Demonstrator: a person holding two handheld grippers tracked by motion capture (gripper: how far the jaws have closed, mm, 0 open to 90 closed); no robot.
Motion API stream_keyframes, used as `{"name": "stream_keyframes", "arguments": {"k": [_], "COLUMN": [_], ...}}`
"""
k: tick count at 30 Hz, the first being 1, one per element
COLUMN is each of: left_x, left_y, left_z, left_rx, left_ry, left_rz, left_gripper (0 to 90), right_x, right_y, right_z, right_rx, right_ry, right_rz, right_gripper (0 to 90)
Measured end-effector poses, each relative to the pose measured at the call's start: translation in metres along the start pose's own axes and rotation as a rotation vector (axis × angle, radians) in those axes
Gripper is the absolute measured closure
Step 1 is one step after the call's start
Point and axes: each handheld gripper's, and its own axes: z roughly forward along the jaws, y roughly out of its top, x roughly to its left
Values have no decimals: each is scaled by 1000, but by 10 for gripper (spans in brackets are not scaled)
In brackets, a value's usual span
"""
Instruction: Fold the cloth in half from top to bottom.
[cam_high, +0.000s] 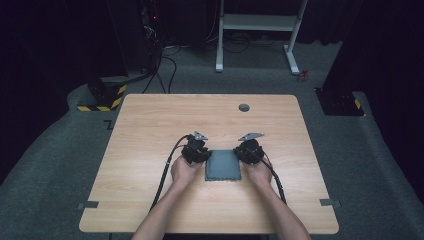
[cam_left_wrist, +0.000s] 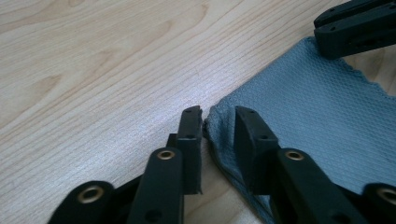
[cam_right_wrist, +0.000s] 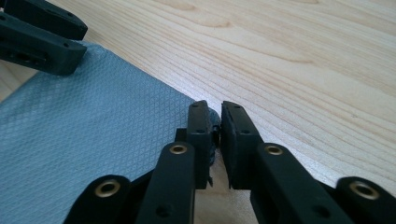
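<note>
Cloth (cam_high: 223, 165), grey and folded into a neat square, lies flat on the worktop (cam_high: 150, 130) near the middle of the near edge, between the person's two hands. The left tongs (cam_high: 198, 154) sit at its far left corner and the right tongs (cam_high: 246, 151) at its far right corner.

In the left gripper view, the left tongs (cam_left_wrist: 218, 122) stand spread, with the puckered corner of the cloth (cam_left_wrist: 308, 102) in the gap between them; the cloth leans towards one pad but is not pinched. In the right gripper view, the right tongs (cam_right_wrist: 216, 120) are parted by a narrow slit, with the corner of the cloth (cam_right_wrist: 93, 135) just at that gap; the pads do not seem to press on it.

Judging from how things lie, the folding looks nearly or wholly done: the cloth rests as a tidy square with straight edges, and both corners appear to be let go. What may be left is to draw the tongs clear of the corners, and perhaps another fold if a smaller packet is wanted; the pictures do not settle that.
</note>
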Motion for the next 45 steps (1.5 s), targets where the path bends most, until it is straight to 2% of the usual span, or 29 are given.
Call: {"name": "stream_keyframes", "arguments": {"k": [2,9,12,17,23,26,30,37,45], "left_x": [1,3,4,7,10,10,10,11,10], "left_y": [1,0,-4,-15,-21,-24,-29,-40,-54], "left_z": [-3,-15,-22,-34,-47,-54,-62,-74,-84], "left_rx": [-10,-31,-55,-83,-105,-118,-145,-176,-202], "left_ry": [-3,6,-20,-22,-11,-6,-4,-11,14], "left_rz": [-4,1,-37,-50,-48,-49,-56,-68,-80], "left_gripper": [637,586,565,534,529,522,512,501,471], "right_x": [1,1,0,-4,-10,-12,-12,-9,-11], "right_y": [1,2,0,-11,-19,-22,-26,-33,-41], "right_z": [-5,-15,-20,-30,-40,-47,-55,-68,-79], "right_rx": [-13,-44,-56,-83,-102,-116,-132,-157,-177], "right_ry": [5,18,29,60,63,62,68,64,68], "right_rz": [10,14,20,51,74,68,78,57,69], "right_gripper": [796,752,742,743,743,740,732,716,707]}}
